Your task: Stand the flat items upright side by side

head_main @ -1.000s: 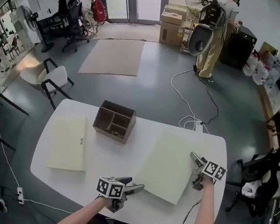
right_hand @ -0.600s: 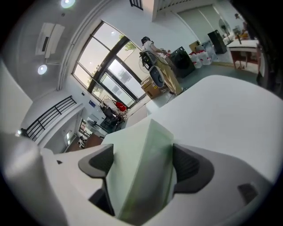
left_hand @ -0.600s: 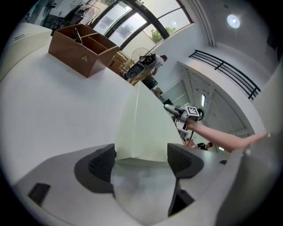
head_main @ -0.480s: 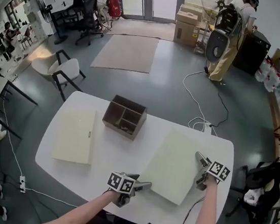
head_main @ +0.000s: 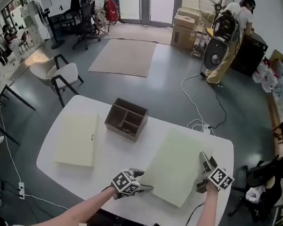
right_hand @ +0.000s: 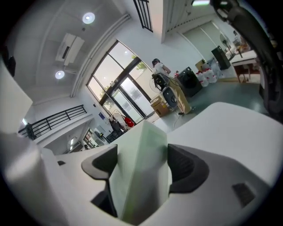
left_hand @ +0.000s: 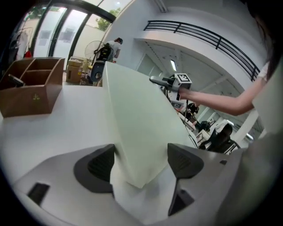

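Two pale green flat boards lie on the white table (head_main: 120, 156). The left board (head_main: 76, 138) is flat and untouched. The right board (head_main: 176, 163) is held at two places. My right gripper (head_main: 202, 170) has just been closing and is shut on its right edge, which fills the gap between the pads in the right gripper view (right_hand: 139, 145). My left gripper (head_main: 142, 181) holds the near left corner; that corner (left_hand: 137, 132) pokes between the pads and touches both. From the left gripper view the board slopes up toward the right gripper (left_hand: 166, 81).
A brown wooden divided box (head_main: 126, 119) stands at the table's back middle, between the boards, also in the left gripper view (left_hand: 31, 86). Chairs stand around the table, a cable (head_main: 198, 112) runs on the floor behind, and a person (head_main: 229, 38) stands far back.
The right gripper has closed on the board's right edge and risen a little with it. The left gripper has rolled in place at the near corner.
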Available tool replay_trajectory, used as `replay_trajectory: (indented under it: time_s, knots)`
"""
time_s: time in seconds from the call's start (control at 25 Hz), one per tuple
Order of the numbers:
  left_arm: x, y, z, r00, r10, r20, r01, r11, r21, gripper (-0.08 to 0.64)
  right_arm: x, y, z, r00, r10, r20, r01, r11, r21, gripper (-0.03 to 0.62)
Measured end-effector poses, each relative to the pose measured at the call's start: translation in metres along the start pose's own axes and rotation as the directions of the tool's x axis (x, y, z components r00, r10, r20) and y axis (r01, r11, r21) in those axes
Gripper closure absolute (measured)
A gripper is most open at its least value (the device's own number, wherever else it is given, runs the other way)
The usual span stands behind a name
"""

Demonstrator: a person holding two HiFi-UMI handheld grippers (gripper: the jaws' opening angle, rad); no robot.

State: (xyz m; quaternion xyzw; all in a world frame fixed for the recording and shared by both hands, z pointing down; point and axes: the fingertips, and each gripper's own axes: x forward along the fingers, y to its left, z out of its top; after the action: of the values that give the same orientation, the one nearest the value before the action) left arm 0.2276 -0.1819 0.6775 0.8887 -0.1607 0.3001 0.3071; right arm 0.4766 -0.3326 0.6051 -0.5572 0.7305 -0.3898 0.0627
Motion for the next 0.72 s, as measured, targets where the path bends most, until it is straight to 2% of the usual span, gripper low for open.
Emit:
replay_trajectory:
  time_s: [0.16, 0.28, 0.4, 0.52, 0.72]
  knots:
    - [-0.005, -0.004, 0.001, 0.999, -0.001, -0.034, 0.006, 0.991, 0.136, 0.179, -0.027, 0.038, 0.017, 0.997, 0.012, 0.077, -0.004, 0.995, -0.101, 0.238]
    - [-0.013, -0.006, 0.000, 0.999, 0.017, -0.045, -0.007, 0.975, 0.223, 0.178, -0.051, 0.064, 0.020, 0.992, 0.014, 0.123, 0.007, 0.986, -0.166, 0.239]
    - [-0.023, -0.001, -0.006, 0.997, 0.059, -0.048, -0.041, 0.947, 0.319, 0.178, -0.076, 0.090, 0.014, 0.989, 0.015, 0.147, 0.017, 0.976, -0.215, 0.239]
    - [-0.039, 0.010, -0.013, 0.994, 0.103, -0.045, -0.076, 0.909, 0.409, 0.178, -0.095, 0.122, 0.002, 0.986, 0.027, 0.165, 0.016, 0.967, -0.254, 0.239]
    - [-0.063, 0.026, -0.026, 0.990, 0.143, -0.017, -0.116, 0.859, 0.499, 0.178, -0.119, 0.171, -0.022, 0.981, 0.058, 0.184, -0.001, 0.955, -0.297, 0.259]
